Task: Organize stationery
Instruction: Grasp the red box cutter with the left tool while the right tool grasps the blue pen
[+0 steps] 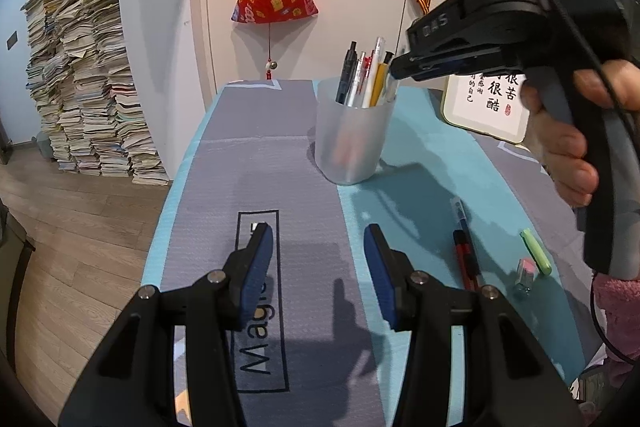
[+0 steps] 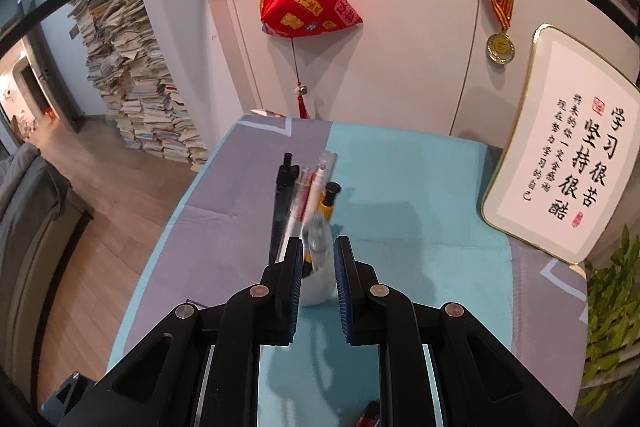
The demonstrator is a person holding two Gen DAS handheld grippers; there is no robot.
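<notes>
A translucent cup (image 1: pixel 352 143) stands on the mat with several pens (image 1: pixel 366 75) upright in it. My right gripper (image 1: pixel 397 69) reaches in from the right, its tips just above the cup's rim. In the right wrist view my right gripper (image 2: pixel 318 243) is shut on a clear pen (image 2: pixel 318 227) that points down among the cup's pens (image 2: pixel 304 187); the cup (image 2: pixel 316 289) is mostly hidden behind the fingers. My left gripper (image 1: pixel 318 255) hovers open over the grey mat with nothing between its fingers. Lying to its right are a blue pen (image 1: pixel 460 217), a red pen (image 1: pixel 466 259) and a green highlighter (image 1: pixel 536 251).
A small clear and pink item (image 1: pixel 524 277) lies near the highlighter. A framed calligraphy board (image 2: pixel 560 155) leans against the wall at the back right, with a plant (image 2: pixel 612 299) beside it. The table's left edge (image 1: pixel 168 199) drops to a wooden floor with tall book stacks (image 1: pixel 88 79).
</notes>
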